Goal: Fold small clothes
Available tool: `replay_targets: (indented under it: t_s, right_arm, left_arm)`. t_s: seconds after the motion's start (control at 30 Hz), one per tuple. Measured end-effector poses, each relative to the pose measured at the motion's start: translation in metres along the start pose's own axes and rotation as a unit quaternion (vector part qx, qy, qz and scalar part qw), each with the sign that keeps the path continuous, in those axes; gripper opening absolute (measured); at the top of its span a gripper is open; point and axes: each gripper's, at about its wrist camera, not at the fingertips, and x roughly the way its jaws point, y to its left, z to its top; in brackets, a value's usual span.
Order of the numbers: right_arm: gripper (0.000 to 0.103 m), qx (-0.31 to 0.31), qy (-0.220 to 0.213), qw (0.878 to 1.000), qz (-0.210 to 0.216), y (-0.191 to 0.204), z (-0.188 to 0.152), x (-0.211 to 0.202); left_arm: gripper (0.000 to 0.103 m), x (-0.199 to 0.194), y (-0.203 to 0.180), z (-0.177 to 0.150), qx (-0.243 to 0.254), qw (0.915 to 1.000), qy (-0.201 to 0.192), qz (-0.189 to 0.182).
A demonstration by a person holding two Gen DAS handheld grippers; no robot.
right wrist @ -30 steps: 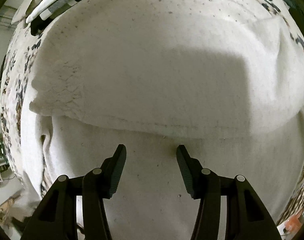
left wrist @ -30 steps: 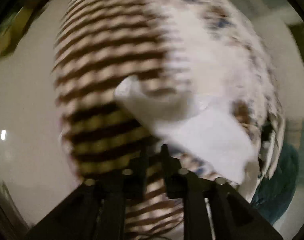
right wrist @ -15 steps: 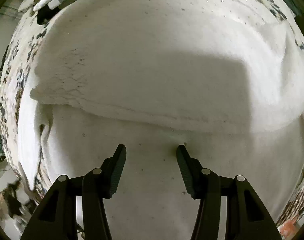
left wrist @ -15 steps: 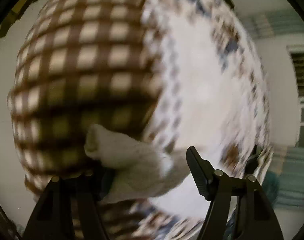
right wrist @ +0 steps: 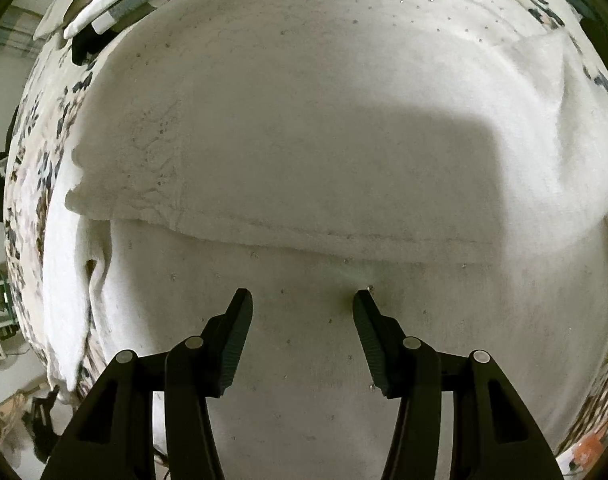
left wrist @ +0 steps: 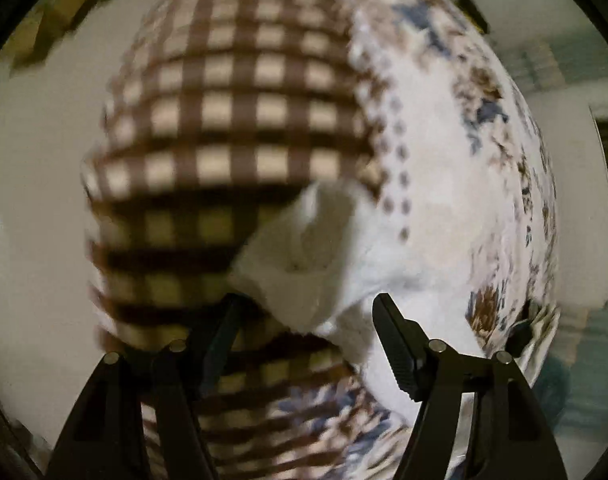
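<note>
A white garment (right wrist: 304, 140) lies spread on the bed and fills the right wrist view, with a folded layer whose edge (right wrist: 263, 236) runs across just beyond the fingers. My right gripper (right wrist: 301, 300) is open, its fingertips resting on the white cloth. In the left wrist view a bunched white corner of the garment (left wrist: 304, 264) lies between and just ahead of my open left gripper (left wrist: 308, 308), not clamped. It lies on a brown checked cloth (left wrist: 239, 132) and a floral bedsheet (left wrist: 464, 160).
The floral bedsheet (right wrist: 31, 152) shows around the white garment. Folded white, grey and black items (right wrist: 119, 8) lie at the far left top. A pale floor (left wrist: 35, 200) shows left of the bed, and a dark teal object (left wrist: 556, 380) at lower right.
My left gripper went from shut on the white cloth to open and let the corner go. The left view shifted over the checked cloth. My right gripper stayed open and still.
</note>
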Motion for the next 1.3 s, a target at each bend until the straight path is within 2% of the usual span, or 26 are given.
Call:
replay_targets:
  t_s: [0.07,0.13,0.17,0.2,0.23,0.37,0.5,0.53,0.63,0.73,0.77,0.83,0.9,0.93,1.0,1.1,1.13,1.2,1.23,1.27,1.3]
  right_arm:
    - [0.055,-0.001,-0.002,1.0,-0.001,0.0,0.002,-0.002]
    - [0.055,0.0,-0.007,1.0,-0.001,0.007,0.011,-0.001]
    - [0.055,0.001,-0.01,1.0,-0.001,0.005,0.012,-0.002]
    - [0.055,0.003,-0.012,1.0,-0.001,0.006,0.014,-0.002]
    - [0.055,0.006,-0.014,1.0,0.0,0.004,0.015,-0.003]
    - [0.055,0.023,-0.018,1.0,0.007,-0.013,0.015,-0.01]
    - [0.055,0.048,-0.026,0.998,0.024,-0.031,0.014,-0.019]
    - [0.055,0.052,-0.029,0.998,0.028,-0.036,0.016,-0.021]
    - [0.055,0.07,-0.043,0.996,0.038,-0.061,0.016,-0.036]
    - [0.055,0.091,-0.057,0.993,0.045,-0.087,0.025,-0.047]
    - [0.055,0.1,-0.062,0.992,0.047,-0.096,0.028,-0.051]
    - [0.055,0.114,-0.067,0.99,0.05,-0.101,0.034,-0.051]
    - [0.055,0.127,-0.075,0.988,0.05,-0.118,0.038,-0.055]
    - [0.055,0.134,-0.078,0.987,0.05,-0.127,0.042,-0.057]
    - [0.055,0.147,-0.083,0.984,0.051,-0.146,0.045,-0.06]
    - [0.055,0.157,-0.082,0.983,0.05,-0.167,0.047,-0.059]
    - [0.055,0.154,-0.077,0.984,0.05,-0.178,0.048,-0.058]
    - [0.054,0.15,-0.067,0.985,0.045,-0.195,0.046,-0.057]
    - [0.054,0.15,-0.063,0.986,0.044,-0.201,0.044,-0.055]
    - [0.054,0.151,-0.06,0.986,0.043,-0.208,0.042,-0.055]
    - [0.054,0.153,-0.059,0.985,0.045,-0.214,0.04,-0.055]
  left_arm:
    - [0.066,0.012,-0.005,0.003,-0.009,0.9999,-0.013,0.0]
    - [0.062,0.012,-0.011,0.007,-0.011,0.9991,-0.042,0.0]
    - [0.054,0.008,-0.016,0.01,-0.007,0.9979,-0.065,-0.005]
    - [0.023,0.003,-0.026,0.012,0.012,0.9967,-0.081,0.001]
    - [0.009,0.0,-0.037,0.013,0.039,0.9956,-0.085,0.009]
    - [0.008,-0.022,-0.085,0.003,0.143,0.9826,-0.118,0.019]
    - [0.008,-0.036,-0.147,-0.026,0.221,0.9676,-0.122,0.0]
    - [0.008,-0.037,-0.164,-0.036,0.241,0.963,-0.122,-0.008]
    - [0.008,-0.039,-0.23,-0.083,0.319,0.9402,-0.111,-0.041]
    - [0.008,-0.022,-0.306,-0.159,0.407,0.9069,-0.071,-0.082]
    - [0.008,-0.017,-0.321,-0.181,0.428,0.8973,-0.057,-0.092]
    - [0.008,-0.001,-0.356,-0.24,0.475,0.8725,-0.013,-0.115]
    - [0.008,0.018,-0.383,-0.319,0.528,0.8372,0.043,-0.136]
    - [0.008,0.024,-0.388,-0.343,0.542,0.8259,0.06,-0.142]
    - [0.008,0.041,-0.395,-0.421,0.582,0.7901,0.118,-0.151]
    - [0.009,0.061,-0.393,-0.512,0.611,0.753,0.191,-0.15]
    - [0.009,0.067,-0.388,-0.544,0.622,0.7383,0.215,-0.149]
    - [0.012,0.069,-0.382,-0.581,0.636,0.7171,0.245,-0.147]
    - [0.013,0.069,-0.378,-0.594,0.641,0.7097,0.255,-0.144]
    - [0.013,0.07,-0.377,-0.604,0.645,0.705,0.26,-0.137]
    - [0.019,0.07,-0.378,-0.608,0.65,0.7033,0.258,-0.13]
